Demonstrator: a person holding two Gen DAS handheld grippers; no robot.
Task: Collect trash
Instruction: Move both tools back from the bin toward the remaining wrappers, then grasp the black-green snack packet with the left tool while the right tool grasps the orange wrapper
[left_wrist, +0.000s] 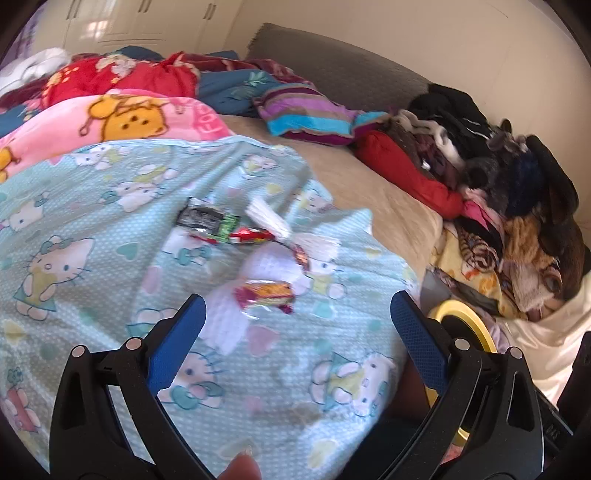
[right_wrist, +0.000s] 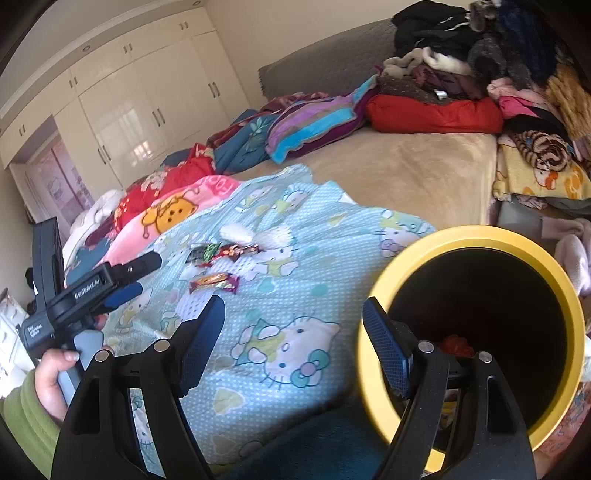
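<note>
Three snack wrappers (left_wrist: 264, 293), two white tissues (left_wrist: 267, 218), one yellow-rimmed bin (right_wrist: 476, 236), two grippers (right_wrist: 293, 336)

Bed (right_wrist: 424, 173) with tan cover, grey headboard (right_wrist: 317, 70) behind. Spread across near side: pale blue cat-print blanket (right_wrist: 295, 332), strewn with wrappers (right_wrist: 214, 282) and white tissues (right_wrist: 273, 236). Beside it: pink blanket (right_wrist: 177, 206), red quilt (right_wrist: 162, 184). Toward headboard: striped pillow (right_wrist: 314, 125), red cushion (right_wrist: 432, 114), heaped clothes (right_wrist: 480, 48).

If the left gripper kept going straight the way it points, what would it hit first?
Probably the orange-and-pink snack wrapper lying on the light blue blanket, just ahead of the open left gripper; depth is hard to judge.
</note>
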